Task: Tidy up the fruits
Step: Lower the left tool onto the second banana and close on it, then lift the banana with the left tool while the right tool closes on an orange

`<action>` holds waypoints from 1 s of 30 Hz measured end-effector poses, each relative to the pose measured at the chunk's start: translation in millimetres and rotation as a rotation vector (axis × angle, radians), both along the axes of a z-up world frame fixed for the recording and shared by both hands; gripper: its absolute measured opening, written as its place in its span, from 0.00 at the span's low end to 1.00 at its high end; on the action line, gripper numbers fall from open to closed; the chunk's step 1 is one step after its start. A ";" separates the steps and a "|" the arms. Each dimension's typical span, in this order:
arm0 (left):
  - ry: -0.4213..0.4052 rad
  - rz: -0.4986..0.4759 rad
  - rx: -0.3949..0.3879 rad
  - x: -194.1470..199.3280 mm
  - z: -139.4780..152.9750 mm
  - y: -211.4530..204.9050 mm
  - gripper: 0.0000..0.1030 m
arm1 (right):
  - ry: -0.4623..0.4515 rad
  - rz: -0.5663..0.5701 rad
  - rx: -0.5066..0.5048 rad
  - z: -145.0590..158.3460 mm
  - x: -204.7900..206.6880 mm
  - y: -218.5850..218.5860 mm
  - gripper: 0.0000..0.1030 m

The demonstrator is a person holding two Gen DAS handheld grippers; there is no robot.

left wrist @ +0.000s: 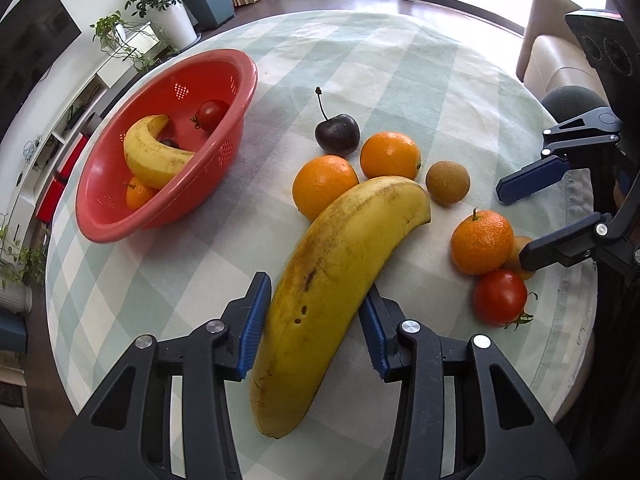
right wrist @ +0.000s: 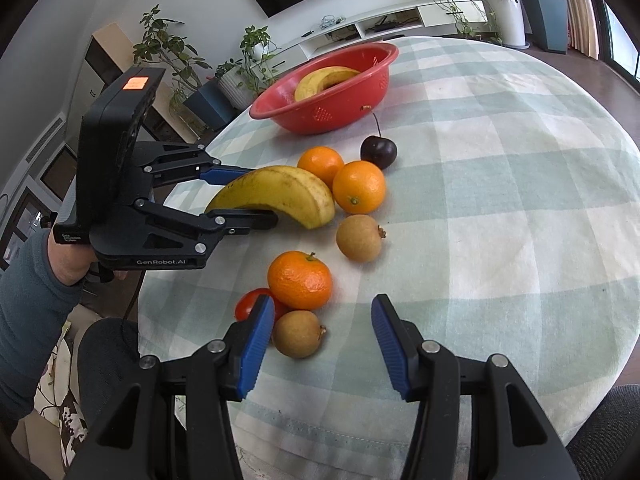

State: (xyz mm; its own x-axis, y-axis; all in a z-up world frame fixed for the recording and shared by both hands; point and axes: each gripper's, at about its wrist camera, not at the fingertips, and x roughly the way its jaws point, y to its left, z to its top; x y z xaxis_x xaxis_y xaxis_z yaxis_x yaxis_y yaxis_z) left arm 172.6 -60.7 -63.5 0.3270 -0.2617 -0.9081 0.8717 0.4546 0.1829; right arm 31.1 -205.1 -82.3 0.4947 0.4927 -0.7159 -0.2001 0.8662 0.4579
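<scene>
A large yellow banana (left wrist: 340, 276) lies on the checked tablecloth with my left gripper (left wrist: 316, 284) shut on its lower half, blue pads against both sides. Beyond it lie two oranges (left wrist: 324, 186), a dark cherry (left wrist: 337, 134), a brown round fruit (left wrist: 447, 182), a mandarin (left wrist: 482, 242) and a tomato (left wrist: 500, 298). The red colander bowl (left wrist: 100, 236) at the left holds a banana, a tomato and a mandarin. My right gripper (right wrist: 324, 304) stands open over bare cloth; a second brown fruit (right wrist: 298, 334) lies by its left finger.
The round table's edge (right wrist: 180, 216) runs close behind the left gripper, with a person's sleeve (right wrist: 24, 320) there. Bare cloth (right wrist: 500, 200) stretches to the right of the fruit. Potted plants and a low white shelf stand beyond the table.
</scene>
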 end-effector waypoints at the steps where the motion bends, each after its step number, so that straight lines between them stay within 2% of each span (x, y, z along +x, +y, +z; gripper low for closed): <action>1: -0.001 0.003 -0.004 -1.2 0.0 1.2 0.39 | -0.002 0.001 -0.004 0.7 -0.3 0.7 0.53; 8: 0.044 0.067 -0.096 -11.3 7.1 20.6 0.32 | -0.011 0.006 -0.023 6.5 0.2 4.7 0.53; 14: 0.049 0.119 -0.138 -16.8 7.8 27.8 0.32 | -0.012 0.014 -0.037 8.7 1.0 10.6 0.53; 23: 0.064 0.220 -0.293 -27.4 29.4 55.3 0.31 | -0.019 0.016 -0.062 15.5 4.5 13.1 0.53; 30: 0.072 0.300 -0.394 -41.9 35.4 76.5 0.31 | 0.033 0.027 -0.025 10.9 13.7 19.0 0.44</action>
